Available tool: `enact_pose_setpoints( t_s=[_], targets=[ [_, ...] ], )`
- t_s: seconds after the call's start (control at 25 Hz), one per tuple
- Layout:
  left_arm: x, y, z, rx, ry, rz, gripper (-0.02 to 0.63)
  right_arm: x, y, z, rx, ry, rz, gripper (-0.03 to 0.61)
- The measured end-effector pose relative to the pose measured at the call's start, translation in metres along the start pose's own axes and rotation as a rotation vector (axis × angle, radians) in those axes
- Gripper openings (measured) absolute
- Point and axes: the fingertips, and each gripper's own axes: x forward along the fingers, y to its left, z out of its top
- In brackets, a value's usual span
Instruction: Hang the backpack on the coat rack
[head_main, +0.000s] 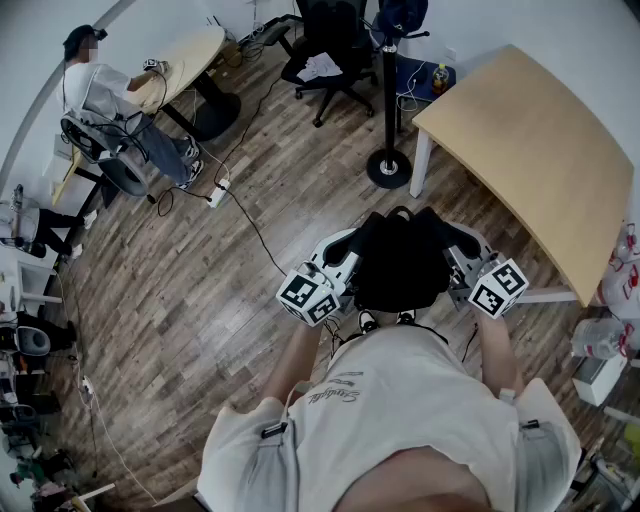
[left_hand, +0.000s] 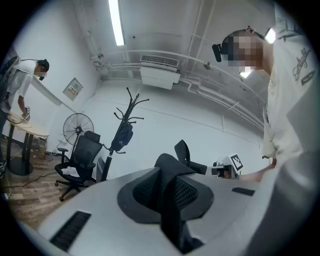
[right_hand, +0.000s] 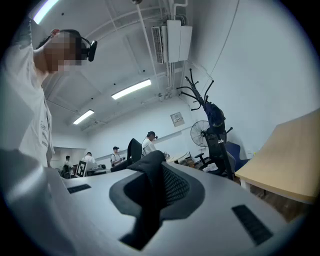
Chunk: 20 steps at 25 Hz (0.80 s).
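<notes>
Black metal coat rack (head_main: 388, 100) stands well ahead, with a dark bag (left_hand: 122, 137) hanging on it. Black fabric backpack (head_main: 400, 262) hangs between left gripper (left_hand: 167, 197) and right gripper (right_hand: 150, 192), each clamped on it. Looks like the carry step to me; next it needs a loop lifted over a free hook.

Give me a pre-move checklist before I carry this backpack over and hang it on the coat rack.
1. Left gripper clamped on the backpack: ok, a black strap is pinched between its jaws.
2. Right gripper clamped too: ok, a strap sits between its jaws.
3. Floor up to the coat rack: ok, bare wood straight ahead.
4. Free hook: ok, the upper hooks are bare; a dark bag hangs below them.
5. Right gripper apart from the table: ok.
6. Backpack bottom off the floor: cannot tell from above.
</notes>
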Motion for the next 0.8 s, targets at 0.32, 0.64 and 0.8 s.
enact_pose_setpoints(
  t_s=[0.32,0.64,0.8],
  targets=[
    [-0.008,0.008,0.009,0.022,0.0,-0.043,0.041,0.007,0.012,-0.001,-0.032,-0.022,-0.005,0.026],
    [-0.013,0.029,0.014,0.006,-0.015,-0.034,0.041,0.017,0.018,-0.002,-0.047,-0.009,-0.014,0.026],
    [-0.011,0.04,0.018,0.026,-0.007,-0.055,0.041,0.024,0.017,-0.005,-0.039,-0.024,-0.03,0.026]
  ],
)
